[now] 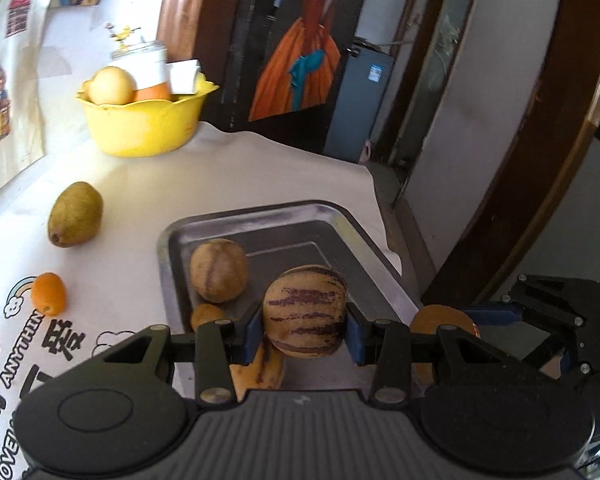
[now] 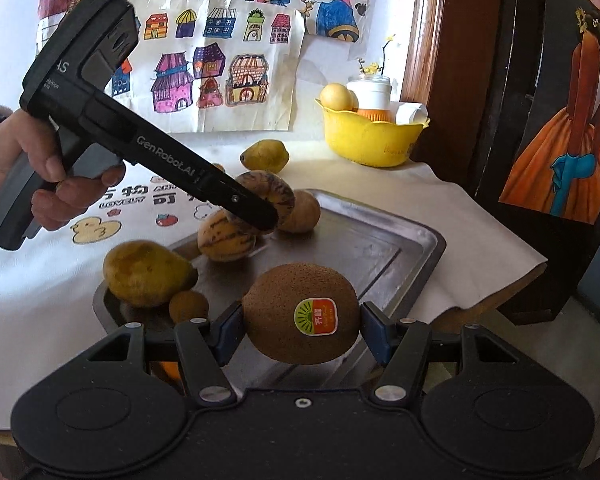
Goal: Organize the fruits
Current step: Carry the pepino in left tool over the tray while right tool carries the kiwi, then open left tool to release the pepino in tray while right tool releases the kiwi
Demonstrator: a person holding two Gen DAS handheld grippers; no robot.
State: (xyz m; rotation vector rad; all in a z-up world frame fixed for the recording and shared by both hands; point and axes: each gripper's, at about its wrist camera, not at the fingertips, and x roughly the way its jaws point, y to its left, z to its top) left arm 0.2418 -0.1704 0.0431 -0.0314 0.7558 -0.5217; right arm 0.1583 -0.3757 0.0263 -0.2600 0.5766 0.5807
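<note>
The left gripper (image 1: 305, 322) is clamped on a striped melon-like fruit (image 1: 305, 311), its blue pads pressing either side, and it hangs low centre in the left wrist view, directly over the near part of the steel tray (image 1: 340, 220). The right gripper (image 2: 300, 330) is closed likewise on a kiwi (image 2: 301, 315) with a round sticker facing the camera, low centre in the right wrist view and also above the tray (image 2: 428, 240).

What the coming move turns on is the open floor beneath each fruit. In the right wrist view, the tray's left side is crowded: a mango-like yellow fruit (image 2: 146, 272), a small brown fruit (image 2: 189, 307) and another striped fruit (image 2: 226, 236) sit there, while the centre and right of the tray lie bare. The kiwi hangs over that bare stretch, long axis running across the frame from pad to pad, so a straight descent looks clear (judging by this view alone). The left gripper's fruit has neighbours just beside and below it, so I judge its placing needs more care.

Not yet sorted, a green pear (image 1: 75, 214) and a small orange fruit (image 1: 49, 294) lie on the tablecloth (image 1: 260, 168) at the left of the left wrist view, well apart from the tray; the yellow bowl (image 1: 144, 120) stands upper left
</note>
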